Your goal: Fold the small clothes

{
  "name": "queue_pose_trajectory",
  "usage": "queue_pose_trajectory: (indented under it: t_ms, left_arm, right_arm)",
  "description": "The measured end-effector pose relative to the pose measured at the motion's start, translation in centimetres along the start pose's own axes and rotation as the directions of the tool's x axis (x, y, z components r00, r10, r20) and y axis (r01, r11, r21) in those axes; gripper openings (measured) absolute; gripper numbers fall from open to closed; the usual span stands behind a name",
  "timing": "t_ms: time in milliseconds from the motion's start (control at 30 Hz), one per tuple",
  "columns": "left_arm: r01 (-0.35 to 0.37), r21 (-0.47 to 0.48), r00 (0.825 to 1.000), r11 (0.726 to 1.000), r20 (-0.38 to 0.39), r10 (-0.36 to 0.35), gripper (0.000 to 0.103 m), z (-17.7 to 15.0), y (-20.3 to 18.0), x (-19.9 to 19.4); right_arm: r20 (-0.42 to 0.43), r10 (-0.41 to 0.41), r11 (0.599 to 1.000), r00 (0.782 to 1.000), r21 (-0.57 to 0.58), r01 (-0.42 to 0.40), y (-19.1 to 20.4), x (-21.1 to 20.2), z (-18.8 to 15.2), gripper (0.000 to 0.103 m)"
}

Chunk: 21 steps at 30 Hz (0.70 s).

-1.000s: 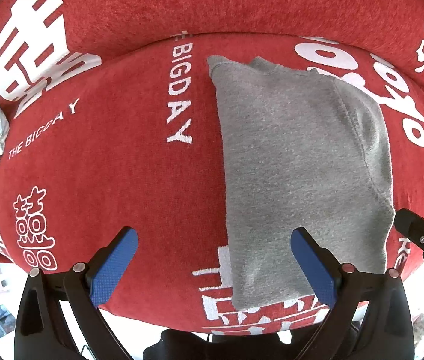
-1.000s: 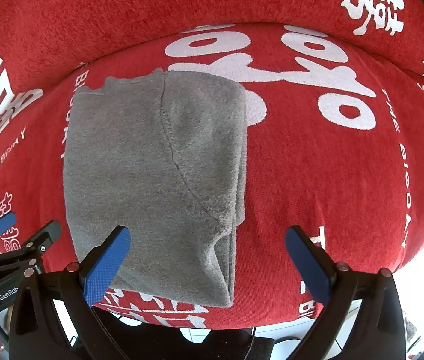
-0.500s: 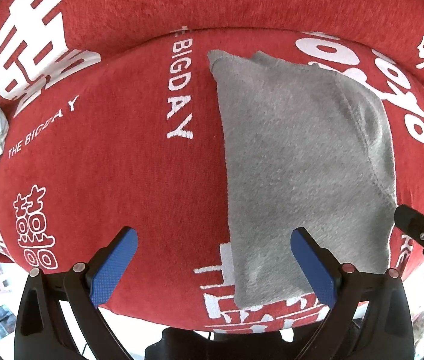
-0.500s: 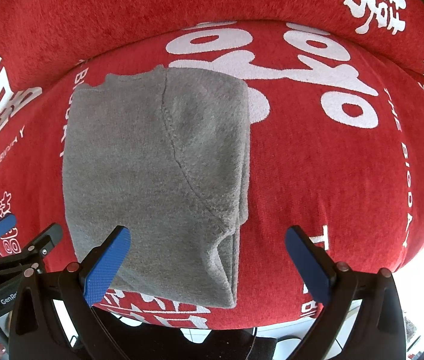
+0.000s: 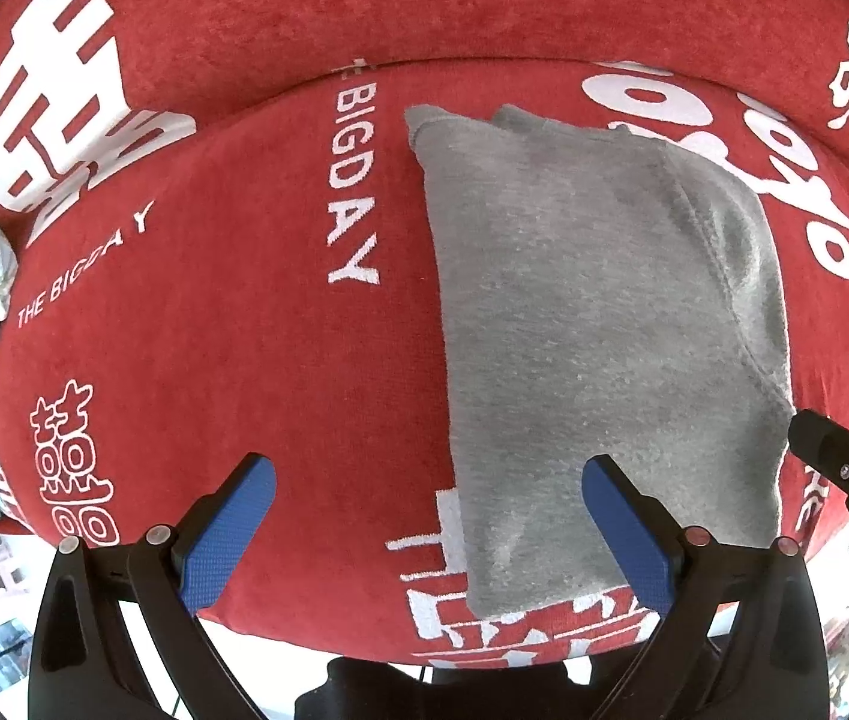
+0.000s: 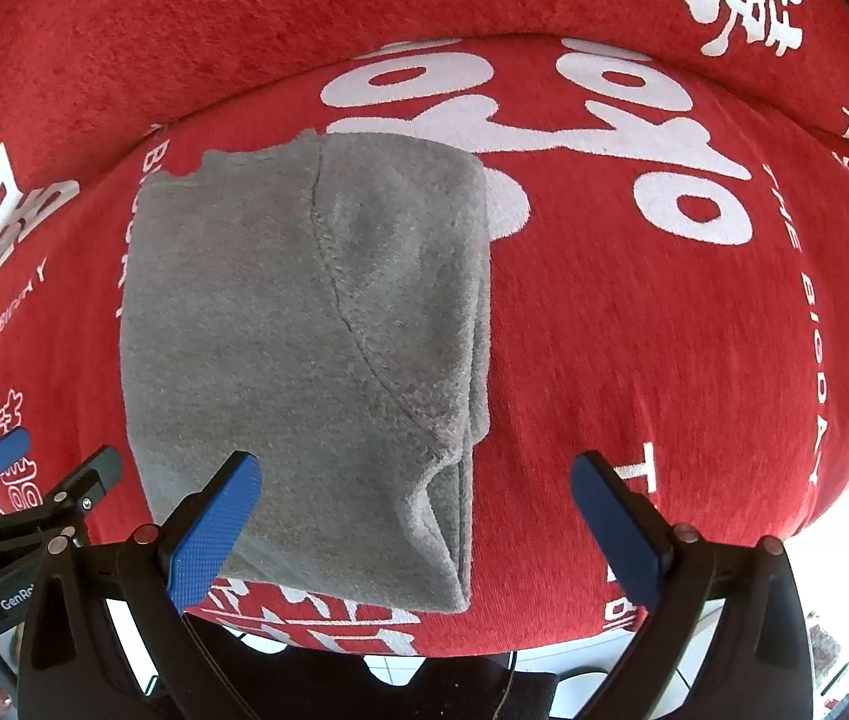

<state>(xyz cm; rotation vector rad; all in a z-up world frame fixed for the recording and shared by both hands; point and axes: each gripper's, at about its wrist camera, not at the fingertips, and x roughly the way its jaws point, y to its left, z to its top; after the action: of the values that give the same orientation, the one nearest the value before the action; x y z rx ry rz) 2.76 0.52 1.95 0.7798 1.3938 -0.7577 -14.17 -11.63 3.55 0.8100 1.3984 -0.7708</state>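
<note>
Both tools, left [image 5: 427, 528] and right [image 6: 418, 531], gape wide and empty above the folded grey garment [image 6: 304, 348], its underlayers hidden, on the red sofa cushion [image 6: 634, 348].

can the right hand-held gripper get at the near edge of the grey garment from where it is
Probably yes: the right hand-held gripper is open just above the grey garment, whose near edge lies uncovered on the red cushion.
</note>
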Motion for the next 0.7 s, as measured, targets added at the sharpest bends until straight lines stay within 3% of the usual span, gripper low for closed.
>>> queue_pose_trajectory:
  t_ms: [700]
  left_arm:
    - [-0.005, -0.001, 1.0, 1.0, -0.004, 0.005, 0.102, -0.28, 0.04, 0.28]
  right_arm:
    - [0.003, 0.001, 1.0, 1.0, -0.006, -0.001, -0.25, 0.06, 0.17, 0.103]
